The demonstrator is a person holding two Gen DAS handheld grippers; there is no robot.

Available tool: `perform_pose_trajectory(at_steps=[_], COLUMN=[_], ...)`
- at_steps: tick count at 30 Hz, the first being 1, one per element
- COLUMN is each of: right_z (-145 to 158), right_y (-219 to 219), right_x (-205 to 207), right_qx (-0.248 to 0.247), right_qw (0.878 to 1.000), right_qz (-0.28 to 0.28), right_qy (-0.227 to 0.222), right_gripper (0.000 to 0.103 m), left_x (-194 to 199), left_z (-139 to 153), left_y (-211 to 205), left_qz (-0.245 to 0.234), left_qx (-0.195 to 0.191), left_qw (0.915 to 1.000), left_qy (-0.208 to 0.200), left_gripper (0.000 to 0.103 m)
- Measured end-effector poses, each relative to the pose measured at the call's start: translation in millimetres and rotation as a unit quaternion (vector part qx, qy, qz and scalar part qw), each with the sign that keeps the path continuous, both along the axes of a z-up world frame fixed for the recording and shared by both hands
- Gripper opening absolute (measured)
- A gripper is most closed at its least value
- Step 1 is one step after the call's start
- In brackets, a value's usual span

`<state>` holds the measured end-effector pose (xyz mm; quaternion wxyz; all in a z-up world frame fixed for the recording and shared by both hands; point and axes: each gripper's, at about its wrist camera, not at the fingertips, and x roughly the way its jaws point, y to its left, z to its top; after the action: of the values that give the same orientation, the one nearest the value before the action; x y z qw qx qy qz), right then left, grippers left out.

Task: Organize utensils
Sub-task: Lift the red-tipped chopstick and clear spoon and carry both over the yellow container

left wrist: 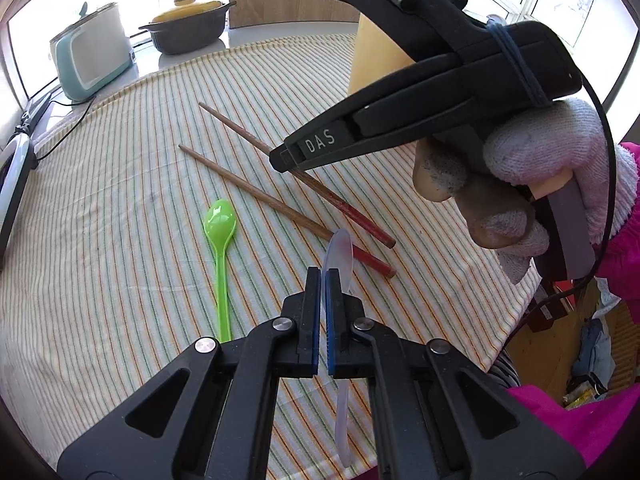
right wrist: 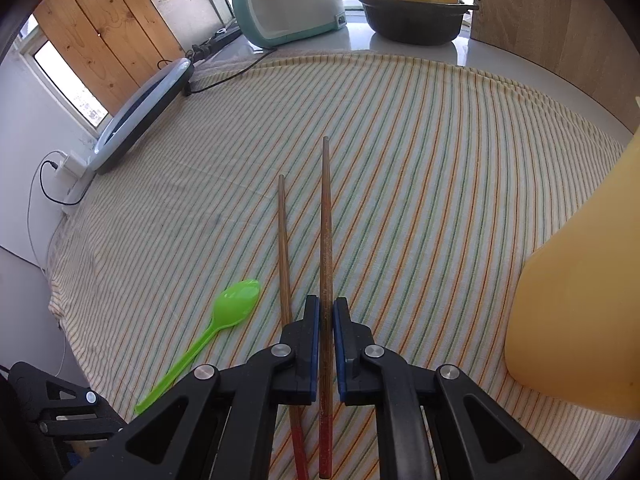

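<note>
While clamping: right gripper point(right wrist: 327, 320) (chopstick point(right wrist: 326, 216)).

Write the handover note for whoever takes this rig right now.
Left hand-held gripper: shut on the clear spoon.
Right hand-held gripper: shut on one chopstick.
Second chopstick lies on the striped cloth just left of it; the green spoon lies further left, untouched.
Yellow container stands at right.
Done: nothing stowed yet.
Left: stow both held items, then the other chopstick and the green spoon.

The right gripper point(right wrist: 326, 308) hides the held chopstick's point(right wrist: 326, 216) middle, and the yellow container point(right wrist: 580, 300) is cut off.
</note>
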<state>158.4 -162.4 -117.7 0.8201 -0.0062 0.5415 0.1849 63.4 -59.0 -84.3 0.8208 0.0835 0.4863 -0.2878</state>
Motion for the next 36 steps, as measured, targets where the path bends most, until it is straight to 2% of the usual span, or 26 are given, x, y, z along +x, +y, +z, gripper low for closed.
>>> perform_pose_trajectory(at_steps=[8,18,30,36], right_z=[21,62,119,138], right_y=[-7,-15,-38,-56], right_x=[-19,-46,-68,-69], right_qx=[0.013,0.041,0.073,0.087], right_qw=[0.999,0.994,0.981,0.975], right_qz=[0.003,0.004,-0.016,-0.035], right_qy=[-0.038,-0.104,-0.18,-0.202], right_gripper=[0.004,0.004,0.004,0.004], left_x=[4,11,27,38], left_z=[26,68,115,137], left_y=[36,61,62,47], left_qz=[0.046,0.076,0.088,0.08], left_qx=[-0.034,-0.067,-0.108,-0.139], left_qw=[0.998,0.9917,0.9817,0.9763], left_qy=[-0.027,-0.079,-0.13,-0.145], left_gripper=[0.0,0.0,0.0,0.0])
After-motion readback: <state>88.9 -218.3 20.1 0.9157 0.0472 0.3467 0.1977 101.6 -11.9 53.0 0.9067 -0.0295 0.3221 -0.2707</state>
